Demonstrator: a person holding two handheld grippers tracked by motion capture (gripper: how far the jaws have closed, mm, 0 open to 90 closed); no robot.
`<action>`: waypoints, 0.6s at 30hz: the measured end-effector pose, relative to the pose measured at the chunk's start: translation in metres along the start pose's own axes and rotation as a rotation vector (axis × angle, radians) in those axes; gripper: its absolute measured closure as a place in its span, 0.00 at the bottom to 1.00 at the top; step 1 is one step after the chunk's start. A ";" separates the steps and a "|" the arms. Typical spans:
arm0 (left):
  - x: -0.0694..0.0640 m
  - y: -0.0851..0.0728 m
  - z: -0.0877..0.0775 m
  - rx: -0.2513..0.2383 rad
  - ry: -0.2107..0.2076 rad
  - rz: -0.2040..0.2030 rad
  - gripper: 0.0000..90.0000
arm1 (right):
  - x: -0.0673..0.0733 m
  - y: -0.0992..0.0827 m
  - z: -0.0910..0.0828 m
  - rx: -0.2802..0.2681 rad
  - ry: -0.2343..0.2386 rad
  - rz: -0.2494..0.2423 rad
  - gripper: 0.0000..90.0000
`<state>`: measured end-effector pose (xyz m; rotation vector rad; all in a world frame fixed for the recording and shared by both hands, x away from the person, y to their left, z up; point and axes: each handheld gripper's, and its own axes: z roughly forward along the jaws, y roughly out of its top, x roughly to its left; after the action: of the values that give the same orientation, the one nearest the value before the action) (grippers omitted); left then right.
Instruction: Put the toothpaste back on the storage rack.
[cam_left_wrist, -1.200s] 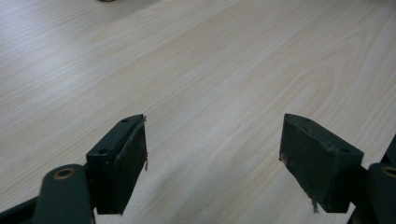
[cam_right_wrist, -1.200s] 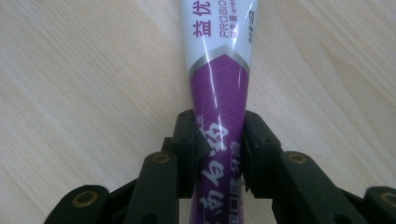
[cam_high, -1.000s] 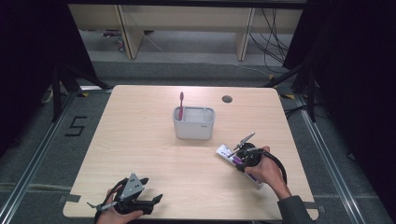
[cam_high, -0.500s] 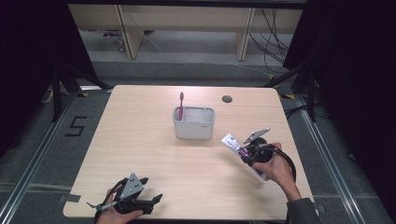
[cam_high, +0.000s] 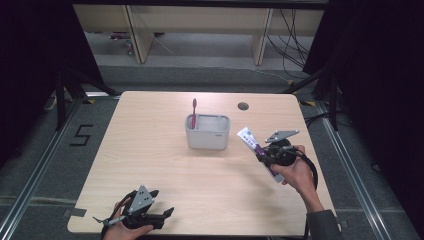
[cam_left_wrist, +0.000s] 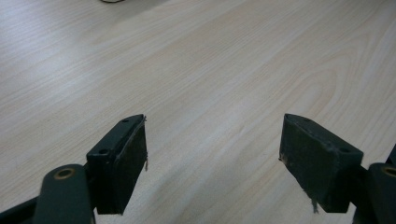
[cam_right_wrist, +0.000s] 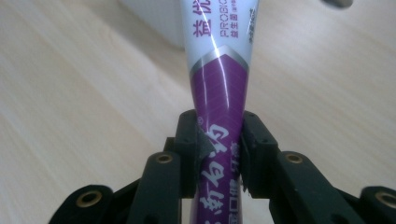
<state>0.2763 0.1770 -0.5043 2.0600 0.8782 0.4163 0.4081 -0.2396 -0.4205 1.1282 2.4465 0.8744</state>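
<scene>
R gripper clamps toothpaste tube mid-body, lifted off table at approx 4 o'clock of holder; tube looks light, soft, glossy/slippery, so hold firm; L gripper wide, empty.

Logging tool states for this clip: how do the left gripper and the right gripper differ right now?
The left gripper stands open with nothing between its jaws; the right gripper is shut on the toothpaste tube. The left gripper sits low at the table's near edge; the right gripper is lifted, by the white holder. Both are hand-held with black jaws.
</scene>
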 end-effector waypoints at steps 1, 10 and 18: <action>-0.001 0.000 0.001 -0.007 -0.002 -0.008 0.25 | 0.000 0.003 -0.001 -0.020 0.005 0.009 0.80; 0.000 0.000 0.001 -0.017 0.003 -0.023 0.25 | -0.007 0.029 -0.010 -0.197 0.010 0.056 0.80; 0.000 -0.001 0.001 -0.012 0.002 -0.017 0.25 | -0.007 0.049 -0.004 -0.339 0.029 0.053 0.80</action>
<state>0.2767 0.1768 -0.5053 2.0407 0.8912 0.4133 0.4389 -0.2214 -0.3860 1.0630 2.1866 1.2716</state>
